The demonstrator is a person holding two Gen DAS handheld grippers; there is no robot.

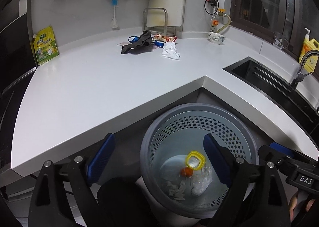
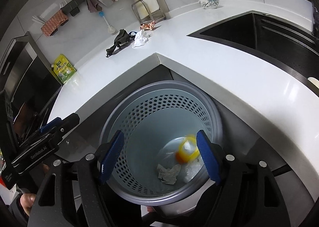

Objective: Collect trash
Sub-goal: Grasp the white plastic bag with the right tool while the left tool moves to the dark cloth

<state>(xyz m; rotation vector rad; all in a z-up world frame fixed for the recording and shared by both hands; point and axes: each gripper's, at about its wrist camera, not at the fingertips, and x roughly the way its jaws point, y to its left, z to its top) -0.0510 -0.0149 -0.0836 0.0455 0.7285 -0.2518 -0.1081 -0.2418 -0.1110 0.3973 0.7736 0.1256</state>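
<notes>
A grey perforated trash bin (image 1: 147,143) (image 2: 111,123) stands on the floor below the counter corner. Inside lie a yellow-rimmed cup (image 1: 195,160) (image 2: 188,150), an orange piece (image 1: 187,172), grey crumpled tissue (image 1: 176,189) (image 2: 168,173) and clear plastic (image 1: 200,184). The cup looks blurred in the right wrist view. My left gripper (image 1: 159,159) is open and empty above the bin's left rim. My right gripper (image 2: 159,157) is open and empty over the bin. On the counter lie crumpled white paper (image 1: 170,51) (image 2: 141,38), a snack wrapper (image 1: 164,37) (image 2: 148,25) and a dark cloth (image 1: 139,44) (image 2: 119,40).
White L-shaped counter (image 1: 99,79) (image 2: 229,61) with a black sink (image 1: 269,81) (image 2: 249,31) at right. A yellow-green pouch (image 1: 45,45) (image 2: 64,68), a bowl (image 1: 216,37) (image 2: 209,3), a yellow soap bottle (image 1: 309,51) and a metal rack (image 1: 155,19) stand along the walls.
</notes>
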